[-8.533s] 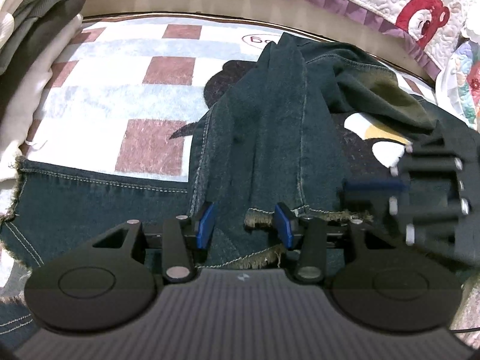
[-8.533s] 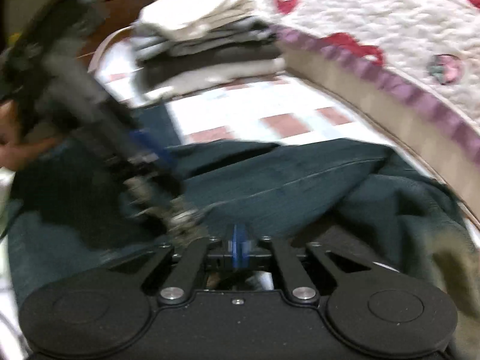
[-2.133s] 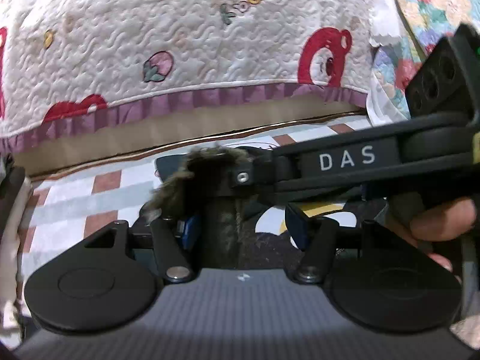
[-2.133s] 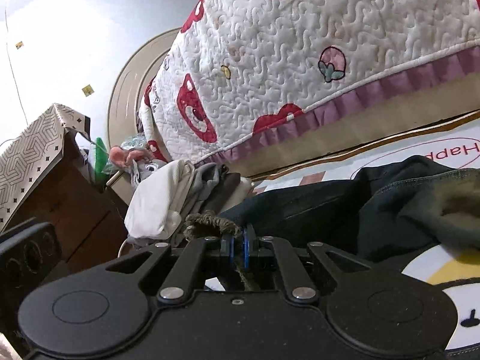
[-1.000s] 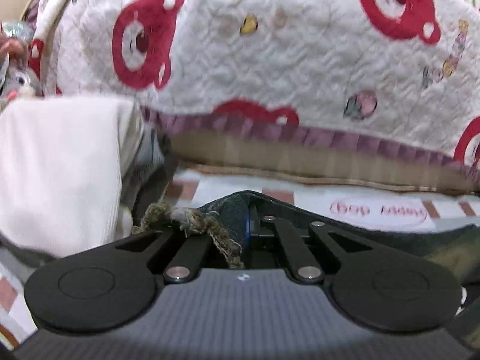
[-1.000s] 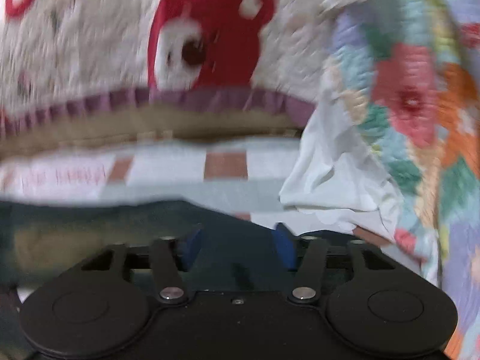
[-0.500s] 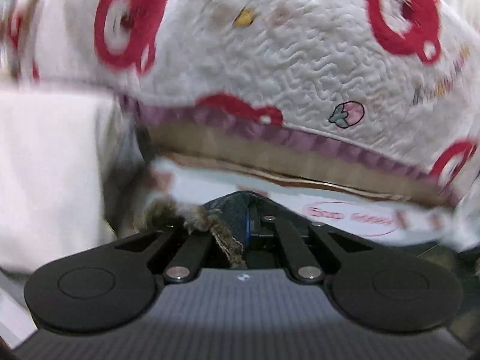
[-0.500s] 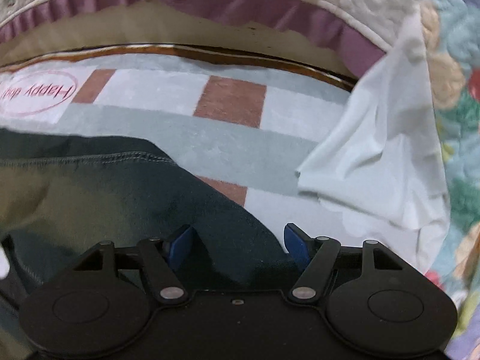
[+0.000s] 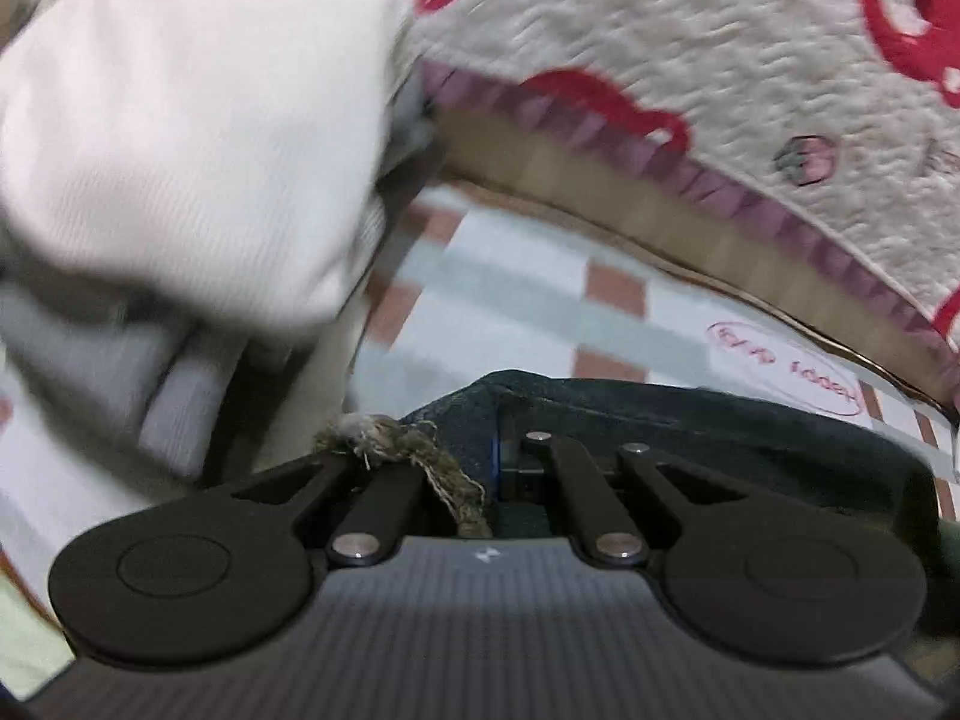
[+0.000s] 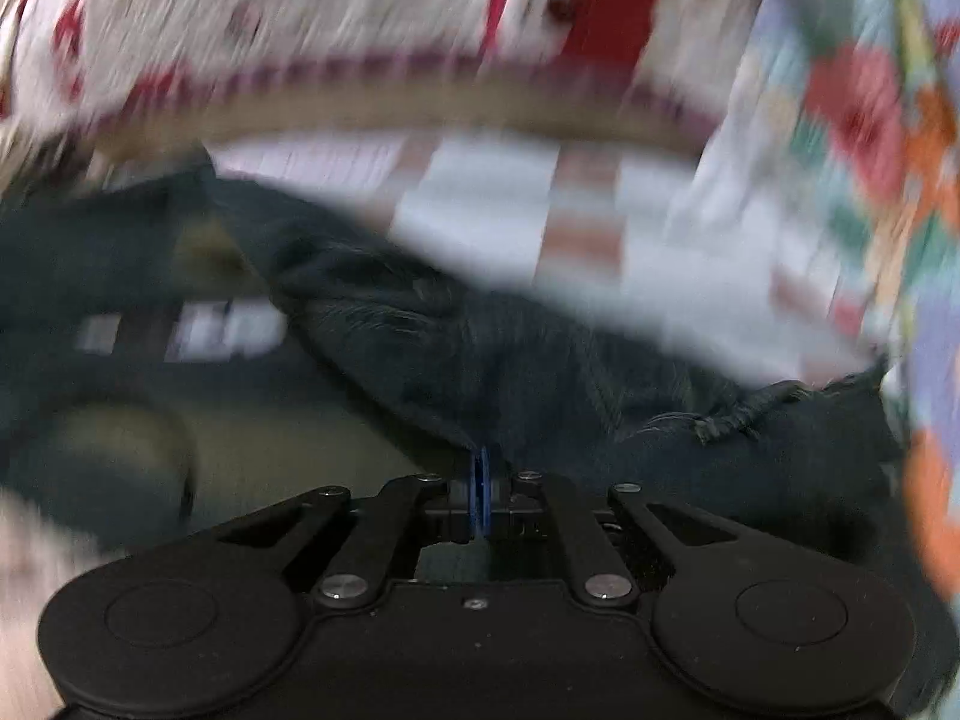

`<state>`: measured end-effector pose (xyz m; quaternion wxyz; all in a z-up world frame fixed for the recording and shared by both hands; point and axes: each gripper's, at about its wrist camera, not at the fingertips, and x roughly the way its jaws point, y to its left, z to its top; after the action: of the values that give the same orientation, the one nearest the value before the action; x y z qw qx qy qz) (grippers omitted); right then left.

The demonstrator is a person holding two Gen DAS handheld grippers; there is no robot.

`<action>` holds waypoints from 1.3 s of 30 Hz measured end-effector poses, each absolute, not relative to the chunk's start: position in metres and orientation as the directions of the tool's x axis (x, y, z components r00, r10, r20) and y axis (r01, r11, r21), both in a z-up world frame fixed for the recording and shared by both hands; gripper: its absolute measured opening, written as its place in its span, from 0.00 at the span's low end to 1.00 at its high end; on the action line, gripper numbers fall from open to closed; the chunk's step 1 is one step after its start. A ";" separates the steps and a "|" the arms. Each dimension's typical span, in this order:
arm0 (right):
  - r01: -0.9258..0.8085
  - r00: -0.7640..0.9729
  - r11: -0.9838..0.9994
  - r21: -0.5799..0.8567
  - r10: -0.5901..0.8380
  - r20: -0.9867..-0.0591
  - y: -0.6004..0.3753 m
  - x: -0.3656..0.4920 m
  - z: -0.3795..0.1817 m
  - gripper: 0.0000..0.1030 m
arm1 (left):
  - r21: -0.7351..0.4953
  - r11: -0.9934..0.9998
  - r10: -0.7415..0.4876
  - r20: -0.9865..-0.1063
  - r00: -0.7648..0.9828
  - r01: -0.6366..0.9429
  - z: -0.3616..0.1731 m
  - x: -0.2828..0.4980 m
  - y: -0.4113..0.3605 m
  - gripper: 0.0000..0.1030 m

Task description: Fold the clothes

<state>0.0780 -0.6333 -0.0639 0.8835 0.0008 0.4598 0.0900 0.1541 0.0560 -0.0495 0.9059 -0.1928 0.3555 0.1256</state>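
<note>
Left wrist view: left gripper (image 9: 495, 468) is clamped on the frayed hem (image 9: 414, 450) of the jeans (image 9: 690, 420), presumably so that end can be carried over for a fold. One pair of jeans is seen, spread on the checked mat (image 9: 528, 300). One stack of folded clothes (image 9: 180, 138) is at left, layers too blurred to be counted.

Right wrist view: right gripper (image 10: 480, 495) has just been closing and is now pinched on a denim fold of the jeans (image 10: 450, 330), likely as the second hold. Frame is heavily blurred. One floral cloth (image 10: 870, 120) is seen at right.
</note>
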 end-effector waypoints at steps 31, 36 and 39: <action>0.367 0.613 0.929 -0.040 -0.274 -0.741 -0.593 0.112 -0.043 0.18 | -0.262 0.901 0.109 -0.636 0.764 -0.346 -0.073 0.145 0.048 0.01; 0.464 0.622 0.885 0.038 -0.295 -0.726 -0.604 0.075 -0.031 0.17 | -0.213 0.932 0.096 -0.636 0.766 -0.294 -0.070 0.140 0.049 0.01; 0.475 0.578 0.877 0.071 -0.250 -0.777 -0.608 0.080 -0.046 0.21 | -0.212 0.931 0.097 -0.639 0.763 -0.296 -0.072 0.140 0.047 0.01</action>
<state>0.0798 -0.6076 -0.0462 0.8775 0.1371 0.4106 -0.2065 0.1399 0.0473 -0.0721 0.9265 -0.1520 0.3273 0.1063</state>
